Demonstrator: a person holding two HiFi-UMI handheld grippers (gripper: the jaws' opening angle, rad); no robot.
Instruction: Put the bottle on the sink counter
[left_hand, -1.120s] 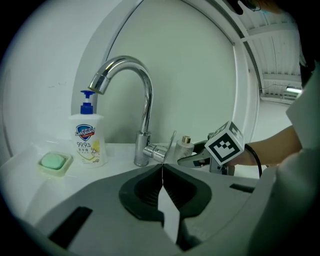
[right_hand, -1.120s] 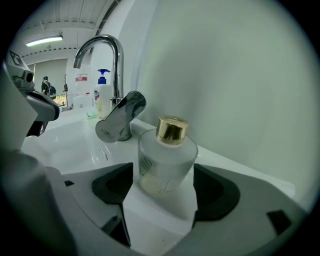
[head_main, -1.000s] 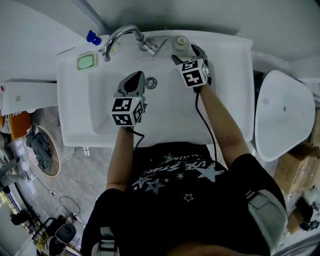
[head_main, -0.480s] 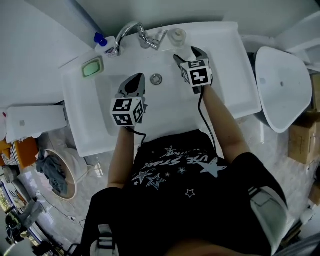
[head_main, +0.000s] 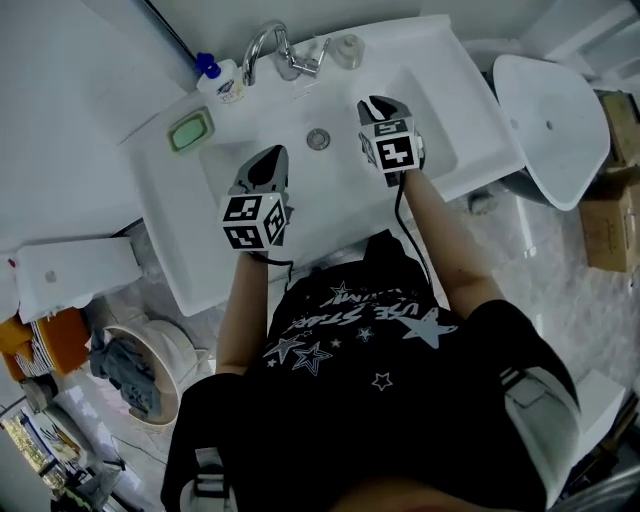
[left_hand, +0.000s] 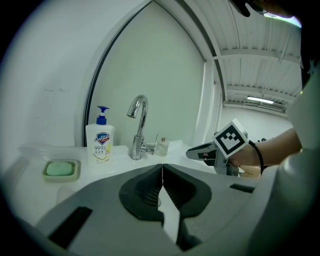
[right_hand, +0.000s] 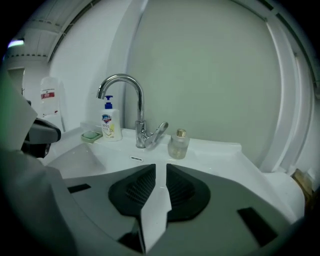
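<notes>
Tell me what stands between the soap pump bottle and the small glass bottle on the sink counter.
The faucet stands between the soap pump bottle and the small glass bottle; the right gripper view shows this best.

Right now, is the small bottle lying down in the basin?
No, the small bottle stands upright on the counter just right of the tap.

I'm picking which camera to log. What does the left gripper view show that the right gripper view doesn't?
Only the left gripper view: the right tool, held in a hand; its jaws are closing with nothing between them. Only the right gripper view: the overflow slot below the faucet. Both: that faucet, the pump bottle, the green soap dish and the small gold-capped bottle, all standing on the counter.
</notes>
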